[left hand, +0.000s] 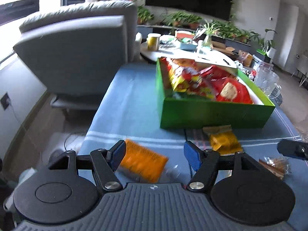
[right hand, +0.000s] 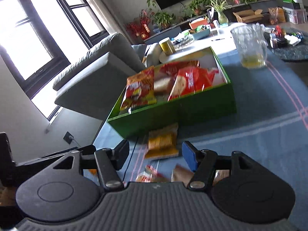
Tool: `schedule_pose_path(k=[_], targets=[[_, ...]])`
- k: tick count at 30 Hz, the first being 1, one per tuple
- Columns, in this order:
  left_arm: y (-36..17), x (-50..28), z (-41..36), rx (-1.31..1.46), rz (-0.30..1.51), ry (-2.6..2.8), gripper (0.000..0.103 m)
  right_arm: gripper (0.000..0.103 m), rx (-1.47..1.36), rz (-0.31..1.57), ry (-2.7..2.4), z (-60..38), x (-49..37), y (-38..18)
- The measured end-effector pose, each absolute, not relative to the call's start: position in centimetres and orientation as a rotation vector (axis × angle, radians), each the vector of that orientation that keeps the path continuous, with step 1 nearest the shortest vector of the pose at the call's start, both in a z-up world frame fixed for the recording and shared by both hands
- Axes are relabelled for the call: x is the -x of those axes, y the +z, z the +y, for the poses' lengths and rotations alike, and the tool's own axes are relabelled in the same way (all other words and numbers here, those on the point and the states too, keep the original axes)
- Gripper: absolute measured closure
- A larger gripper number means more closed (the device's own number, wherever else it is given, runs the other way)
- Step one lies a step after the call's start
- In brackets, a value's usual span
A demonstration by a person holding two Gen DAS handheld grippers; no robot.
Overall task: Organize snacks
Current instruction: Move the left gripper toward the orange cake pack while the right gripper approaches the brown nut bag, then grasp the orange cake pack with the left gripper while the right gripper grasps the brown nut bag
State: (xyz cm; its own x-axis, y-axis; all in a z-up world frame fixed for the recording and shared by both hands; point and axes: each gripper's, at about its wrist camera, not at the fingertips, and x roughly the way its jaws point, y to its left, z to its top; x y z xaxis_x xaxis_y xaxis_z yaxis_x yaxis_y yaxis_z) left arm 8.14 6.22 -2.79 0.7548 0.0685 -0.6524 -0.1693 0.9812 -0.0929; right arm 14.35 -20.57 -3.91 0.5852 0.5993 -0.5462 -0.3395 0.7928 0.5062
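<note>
Two grippers sit low over the near edge of your blue-clothed surface (left hand: 130, 100). Your left gripper (left hand: 154, 154) has its fingers spread apart with nothing pinched; an orange snack packet (left hand: 143, 162) lies on the cloth just below the gap, blurred. Your right gripper (right hand: 156, 154) is likewise parted and empty — a yellow-orange packet (right hand: 162, 141) lies ahead of it, near the green box (right hand: 173, 113). That box stands toward the far edge of the surface, already filled with red and yellow snack bags (right hand: 173, 80). More wrapped snacks (right hand: 154, 175) lie at the near edge under your right fingers, too blurred to identify. A clear glass pitcher (right hand: 250, 44) stands beyond the box, near the far right corner.
</note>
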Motion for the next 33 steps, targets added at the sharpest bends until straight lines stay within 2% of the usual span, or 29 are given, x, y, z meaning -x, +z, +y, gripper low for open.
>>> schedule_pose_path(k=[10, 12, 19, 26, 33], targets=[[-4.7, -9.2, 7.4, 0.241, 0.768, 0.138, 0.038, 0.037, -0.310, 0.811, 0.488, -21.4, -11.3, -5.3], [-4.8, -9.8, 7.2, 0.231, 0.756, 0.157, 0.035, 0.037, -0.295, 0.825, 0.493, -21.3, -10.7, -5.6], [-5.0, -10.7, 5.8, 0.131, 0.742, 0.166, 0.034, 0.037, -0.296, 0.896, 0.438, -20.7, -11.2, -7.2], [-5.5, -10.3, 4.8, 0.049, 0.718, 0.153, 0.034, 0.028, -0.319, 0.927, 0.381, -20.2, -11.4, -8.2], [-5.1, -9.4, 3.6, 0.084, 0.703, -0.029, 0.034, 0.027, -0.297, 0.892, 0.377, -18.5, -12.4, -8.3]])
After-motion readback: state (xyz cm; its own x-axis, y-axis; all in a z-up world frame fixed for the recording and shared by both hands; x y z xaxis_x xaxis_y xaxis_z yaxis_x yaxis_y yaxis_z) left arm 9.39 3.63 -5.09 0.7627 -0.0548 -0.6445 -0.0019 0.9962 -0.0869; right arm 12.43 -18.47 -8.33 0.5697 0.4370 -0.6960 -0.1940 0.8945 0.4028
